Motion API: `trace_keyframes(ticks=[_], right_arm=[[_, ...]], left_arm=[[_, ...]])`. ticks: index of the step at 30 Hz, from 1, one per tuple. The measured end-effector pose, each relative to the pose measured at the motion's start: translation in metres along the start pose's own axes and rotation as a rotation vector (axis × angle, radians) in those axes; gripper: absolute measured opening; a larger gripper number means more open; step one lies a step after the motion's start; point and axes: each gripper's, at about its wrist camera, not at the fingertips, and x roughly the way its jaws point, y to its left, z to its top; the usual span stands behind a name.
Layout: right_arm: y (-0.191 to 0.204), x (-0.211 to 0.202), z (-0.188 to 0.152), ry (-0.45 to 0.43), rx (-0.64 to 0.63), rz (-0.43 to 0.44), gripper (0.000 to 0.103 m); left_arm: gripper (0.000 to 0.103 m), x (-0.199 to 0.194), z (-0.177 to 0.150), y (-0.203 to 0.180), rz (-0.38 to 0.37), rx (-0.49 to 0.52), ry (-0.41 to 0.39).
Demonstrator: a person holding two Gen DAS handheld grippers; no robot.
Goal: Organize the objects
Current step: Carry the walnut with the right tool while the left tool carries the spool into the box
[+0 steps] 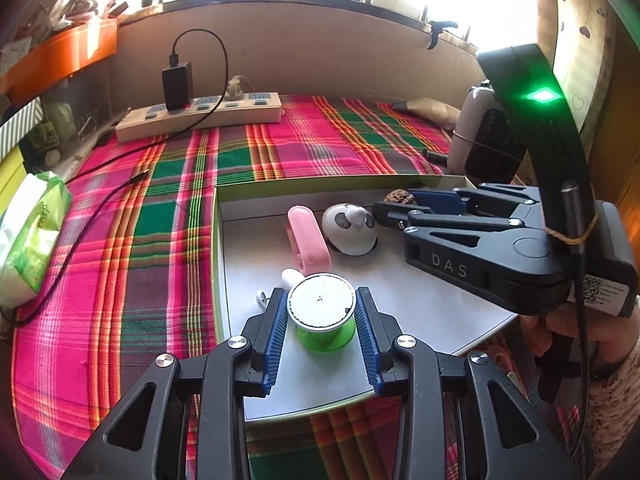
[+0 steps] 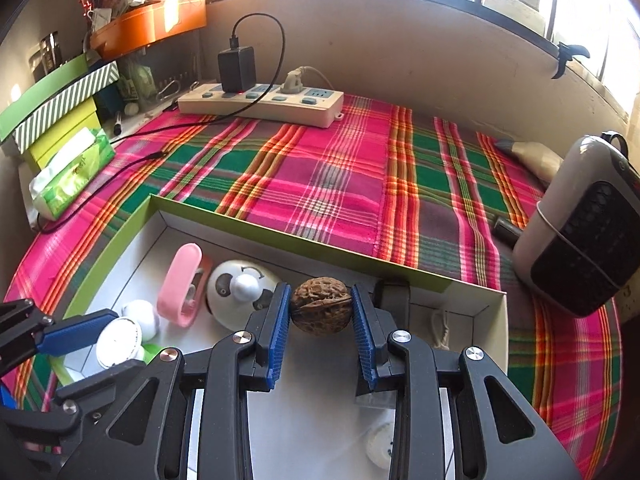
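A shallow box [image 1: 218, 248] with a green rim and white floor lies on the plaid cloth; it also shows in the right wrist view [image 2: 256, 226]. My left gripper [image 1: 321, 312] is shut on a green spool with a white top [image 1: 322, 312], held over the box floor. My right gripper [image 2: 320, 312] is shut on a brown walnut [image 2: 322, 306] above the box's far side; it shows in the left wrist view [image 1: 404, 200] too. In the box lie a pink clip [image 1: 306, 240], a white panda-face toy [image 1: 350, 228] and a small white piece [image 1: 290, 278].
A power strip [image 2: 260, 102] with a black charger and cable sits at the back. A green tissue pack [image 1: 30, 232] lies at the left. A grey-and-black speaker-like device [image 2: 580, 224] stands at the right. Boxes and an orange tray [image 2: 148, 24] are stacked at back left.
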Motion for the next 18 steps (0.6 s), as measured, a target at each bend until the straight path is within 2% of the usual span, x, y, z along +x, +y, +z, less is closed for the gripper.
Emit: trace_keyframes(ticks=[18], right_arm=[[0.0048,0.0065,0.0008,0.046,-0.033,-0.025,0.032]], left_arm=[[0.032,0.005,-0.0033,-0.001,0.011,0.016,0.015]])
